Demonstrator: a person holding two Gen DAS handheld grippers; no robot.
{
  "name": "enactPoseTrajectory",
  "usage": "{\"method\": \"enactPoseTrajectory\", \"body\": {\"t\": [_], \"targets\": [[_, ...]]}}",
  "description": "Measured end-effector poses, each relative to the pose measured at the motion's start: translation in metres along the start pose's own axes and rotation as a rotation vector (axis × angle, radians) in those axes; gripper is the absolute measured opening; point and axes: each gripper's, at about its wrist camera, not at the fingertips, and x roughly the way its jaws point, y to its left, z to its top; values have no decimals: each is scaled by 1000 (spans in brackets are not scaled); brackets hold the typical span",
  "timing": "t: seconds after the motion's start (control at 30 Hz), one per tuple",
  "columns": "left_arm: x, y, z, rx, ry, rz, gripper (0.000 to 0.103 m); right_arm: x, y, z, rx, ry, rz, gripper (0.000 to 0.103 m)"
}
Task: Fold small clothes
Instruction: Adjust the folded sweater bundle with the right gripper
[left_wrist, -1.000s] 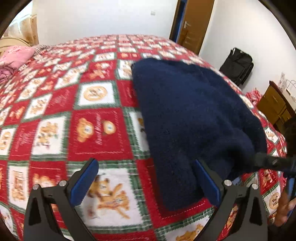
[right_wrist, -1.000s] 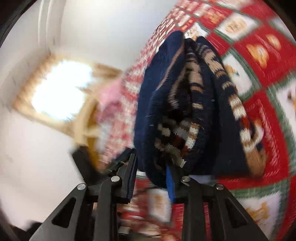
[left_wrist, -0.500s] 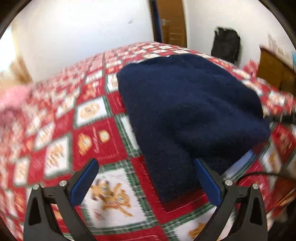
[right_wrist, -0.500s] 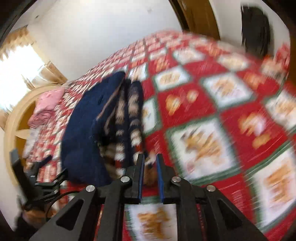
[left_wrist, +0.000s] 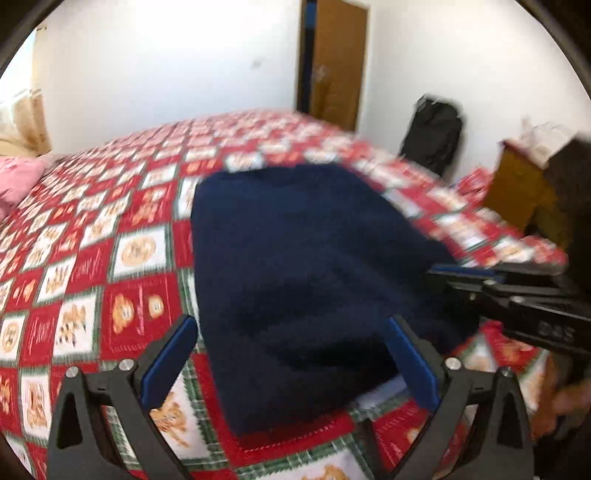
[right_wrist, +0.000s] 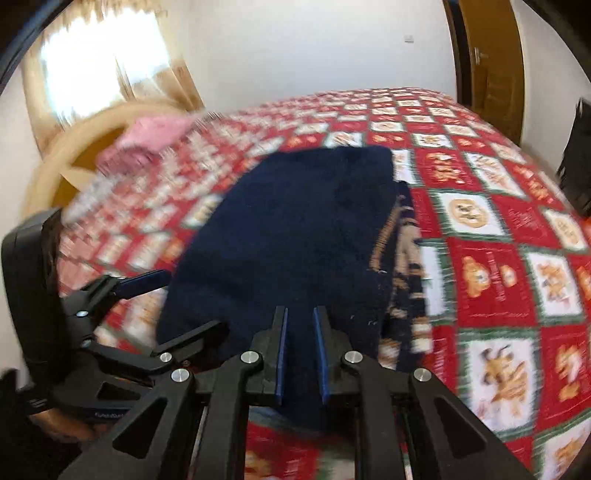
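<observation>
A navy knitted sweater (left_wrist: 295, 258) lies folded on the red patchwork bedspread (left_wrist: 110, 258). Its tan patterned side (right_wrist: 402, 258) peeks out along the right edge. My left gripper (left_wrist: 291, 354) is spread wide around the sweater's near end and its jaws are closing; the blue pads (left_wrist: 170, 362) do not press the knit. In the right wrist view it reaches in at the sweater's left edge (right_wrist: 190, 301). My right gripper (right_wrist: 300, 350) hovers shut over the near end, and navy shows through the thin slit. It also enters at the sweater's right edge (left_wrist: 461, 275).
Pink clothes (right_wrist: 155, 129) lie by the curved wooden headboard (right_wrist: 74, 147) under a bright curtained window. A black bag (left_wrist: 432, 133) leans on the wall near a wooden door (left_wrist: 336, 62). A wooden nightstand (left_wrist: 517, 188) stands beside the bed.
My right gripper let go of the lifted, patterned fold, shut, rolled upright and swung over the sweater's near end. The sweater now lies flat. My left gripper shifted slightly sideways.
</observation>
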Motion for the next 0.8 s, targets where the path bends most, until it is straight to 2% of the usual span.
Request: {"method": "enactPoseTrajectory", "body": {"t": [0.07,0.13,0.2,0.27,0.33,0.47,0.57,0.63,0.67,0.7,0.73,0.8], "targets": [[18,-1,-9,-16,60,30,97,3,-9,-2,-7,7,-29,11],[18,5,-19,-38,56,12,98,6,-16,-1,-8,-3,-47,11],[15,8,-24,-12,75,3,99,8,-23,2,-1,-3,-70,11],[16,9,-34,67,95,67,101,15,-28,8,15,-1,-70,11],[15,12,-47,114,108,78,103,22,-31,13,11,-17,-71,11],[16,24,-49,61,142,60,103,18,-33,9,26,-22,-21,11],[3,23,-48,68,115,56,101,-10,-36,0,92,-52,43,14],[-10,20,-44,83,85,18,101,-30,-32,-6,91,-94,68,15],[-17,18,-41,89,62,-3,101,-37,-29,-10,77,-104,63,18],[-24,15,-38,99,36,-21,101,-38,-27,-13,73,-90,53,23],[-31,12,-34,113,6,-35,101,-33,-26,-18,78,-50,44,36],[-40,7,-25,129,-43,-54,101,-18,-26,-31,107,44,59,38]]}}
